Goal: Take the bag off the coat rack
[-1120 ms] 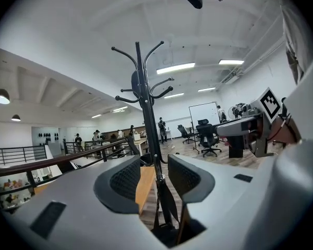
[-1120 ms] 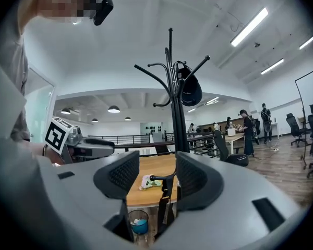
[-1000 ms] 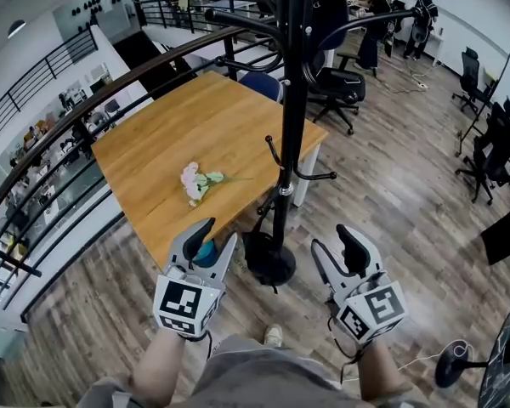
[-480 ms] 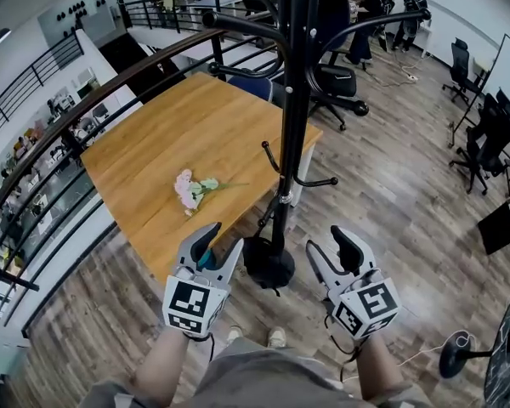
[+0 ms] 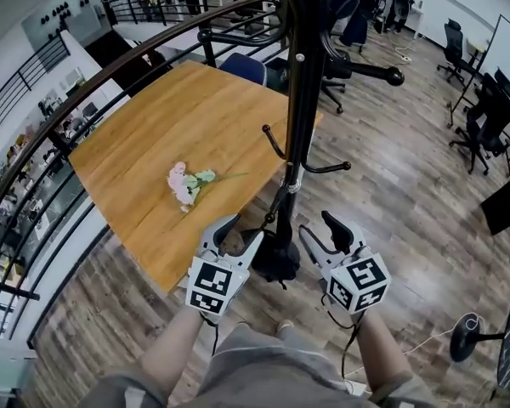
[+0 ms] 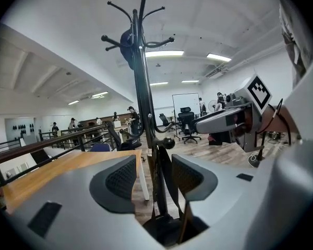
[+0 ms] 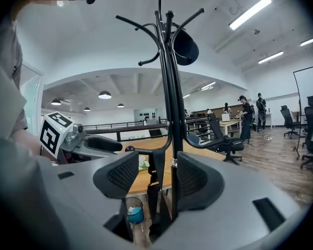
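Note:
A black coat rack point(image 5: 301, 100) stands by the table's corner. A dark bag point(image 5: 272, 260) hangs low near the rack's base, its straps point(image 6: 164, 176) running up to a low ball-tipped hook point(image 6: 169, 142). My left gripper point(image 5: 239, 234) is just left of the bag, with its jaws opening. In the left gripper view point(image 6: 154, 174) the straps show in the gap, farther off, and the pads touch nothing. My right gripper point(image 5: 323, 228) is open just right of the bag. The pole and straps line up in its gap in the right gripper view point(image 7: 157, 177), untouched.
A wooden table point(image 5: 144, 143) with a bunch of pink flowers point(image 5: 184, 184) lies left of the rack, and a black railing point(image 5: 59, 134) runs behind it. Office chairs point(image 5: 484, 134) stand at the right and a fan base point(image 5: 469, 340) at lower right. A dark cap point(image 7: 185, 47) hangs on a top hook.
Both grippers have moved forward and now flank the bag at the rack's base. The left jaws stand wider apart. The head view has come closer to the rack.

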Demonstrator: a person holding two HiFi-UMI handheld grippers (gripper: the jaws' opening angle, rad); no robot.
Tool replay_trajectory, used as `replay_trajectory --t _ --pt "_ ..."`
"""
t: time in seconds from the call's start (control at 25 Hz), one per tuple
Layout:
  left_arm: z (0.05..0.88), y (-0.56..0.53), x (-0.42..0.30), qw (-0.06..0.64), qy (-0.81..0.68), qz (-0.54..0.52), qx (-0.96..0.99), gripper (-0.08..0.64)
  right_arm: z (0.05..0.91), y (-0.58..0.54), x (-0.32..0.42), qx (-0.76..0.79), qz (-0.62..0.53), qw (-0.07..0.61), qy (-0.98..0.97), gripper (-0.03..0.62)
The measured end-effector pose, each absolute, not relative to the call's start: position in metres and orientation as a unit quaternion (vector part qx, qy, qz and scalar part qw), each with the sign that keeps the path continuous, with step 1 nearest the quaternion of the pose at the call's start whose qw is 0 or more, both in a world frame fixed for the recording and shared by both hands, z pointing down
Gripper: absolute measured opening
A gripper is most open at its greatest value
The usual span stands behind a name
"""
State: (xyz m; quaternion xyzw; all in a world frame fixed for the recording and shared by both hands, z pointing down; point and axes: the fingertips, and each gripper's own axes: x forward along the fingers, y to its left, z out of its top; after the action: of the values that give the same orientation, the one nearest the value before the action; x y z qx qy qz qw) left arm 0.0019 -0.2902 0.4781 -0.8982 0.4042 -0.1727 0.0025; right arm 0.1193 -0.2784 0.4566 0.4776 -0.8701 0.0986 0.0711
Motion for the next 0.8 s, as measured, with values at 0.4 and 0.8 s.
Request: replay_trajectory --t 0.4,0.8 --pt "0.561 -0.334 0.026 -0.035 0.362 -0.183 -0.913 0.218 0.546 -0.314 0.105 0.480 0.120 0.100 -0.863 0.224" --pt "0.615 -0.364 0.043 -0.046 0.339 -0.207 -0.917 0.159 0.595 -0.347 0.089 0.483 0.129 0.100 -0.860 0.206"
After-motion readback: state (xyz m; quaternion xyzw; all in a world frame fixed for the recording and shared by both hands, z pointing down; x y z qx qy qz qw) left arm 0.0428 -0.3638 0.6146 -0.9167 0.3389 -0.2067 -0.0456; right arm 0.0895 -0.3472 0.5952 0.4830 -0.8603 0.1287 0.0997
